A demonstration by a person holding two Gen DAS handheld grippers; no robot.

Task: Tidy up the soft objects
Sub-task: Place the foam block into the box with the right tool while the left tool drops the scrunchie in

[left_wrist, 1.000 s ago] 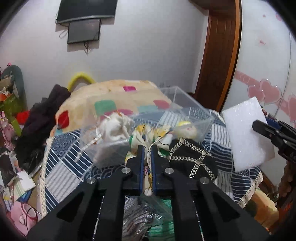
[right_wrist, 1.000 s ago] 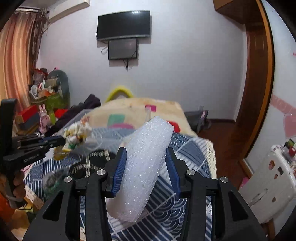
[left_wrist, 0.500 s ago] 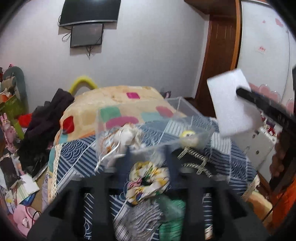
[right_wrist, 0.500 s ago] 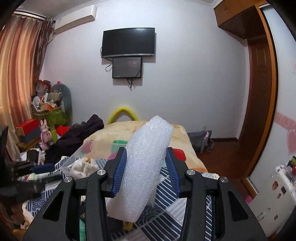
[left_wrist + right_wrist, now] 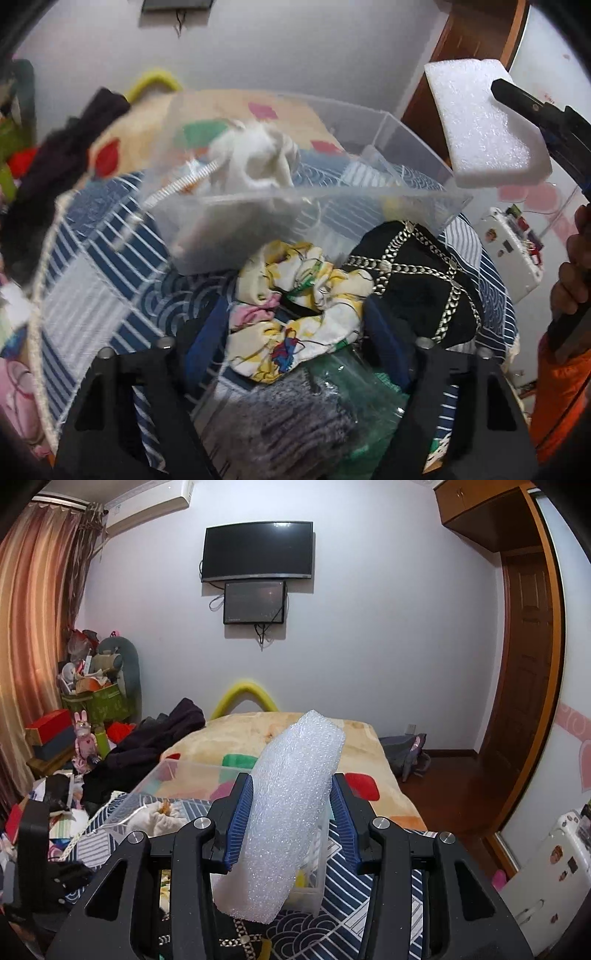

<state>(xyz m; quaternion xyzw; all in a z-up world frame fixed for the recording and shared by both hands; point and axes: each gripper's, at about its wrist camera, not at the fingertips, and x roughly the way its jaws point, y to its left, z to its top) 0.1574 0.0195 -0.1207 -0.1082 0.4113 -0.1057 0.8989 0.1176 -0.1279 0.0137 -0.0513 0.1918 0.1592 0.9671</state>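
Gripping white foam block (image 5: 291, 812), right gripper (image 5: 291, 821)

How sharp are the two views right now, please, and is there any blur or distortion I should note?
Left wrist view: motion blur smears the clear plastic bin and the left gripper; fisheye bends the room. Right wrist view: crisp, with the white foam block and right gripper sharp; the door frame bows.

Both fisheye views bend and darken at the corners; left wrist view is motion-blurred, right wrist view sharp, evenly lit.
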